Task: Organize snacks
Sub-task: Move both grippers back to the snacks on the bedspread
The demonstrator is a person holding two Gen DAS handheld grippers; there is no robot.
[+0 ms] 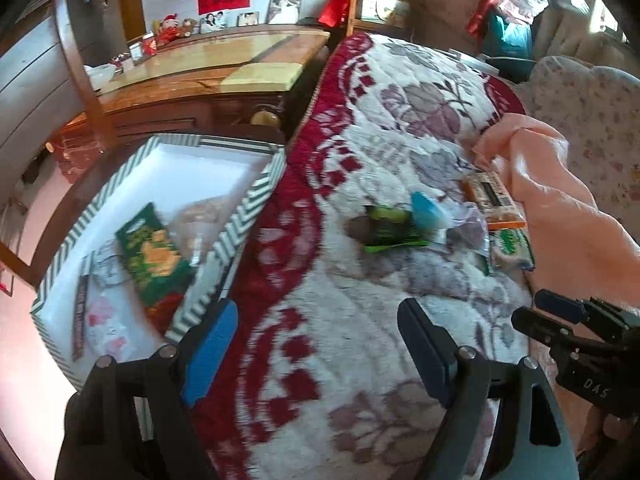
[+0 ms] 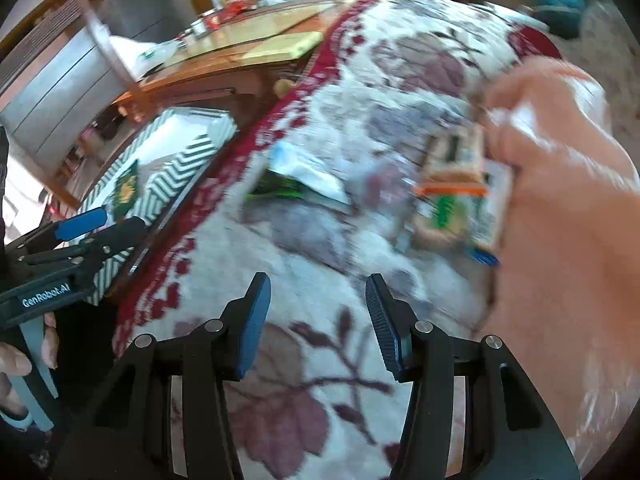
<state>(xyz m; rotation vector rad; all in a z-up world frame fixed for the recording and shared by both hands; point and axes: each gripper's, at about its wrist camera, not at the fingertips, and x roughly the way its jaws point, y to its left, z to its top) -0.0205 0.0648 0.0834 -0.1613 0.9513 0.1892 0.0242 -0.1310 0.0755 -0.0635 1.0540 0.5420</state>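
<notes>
A white box with a green-striped rim (image 1: 248, 204) stands left of the blanket; inside lie a green snack bag (image 1: 154, 258) and other packets. On the flowered blanket (image 1: 360, 340) lie loose snacks: a green packet (image 1: 386, 228), a blue-and-white packet (image 1: 426, 210), an orange-edged packet (image 1: 494, 198) and a green-and-white one (image 1: 512, 246). My left gripper (image 1: 316, 352) is open and empty above the blanket by the box's near corner. My right gripper (image 2: 318, 324) is open and empty, short of the snack pile (image 2: 452, 196). The box also shows in the right wrist view (image 2: 176, 172).
A pink cloth (image 1: 560, 216) lies at the right beside the snacks. A wooden cabinet with a glossy top (image 1: 224, 68) stands behind the box, with photos and toys on it. A chair leg (image 1: 86, 76) rises at the left.
</notes>
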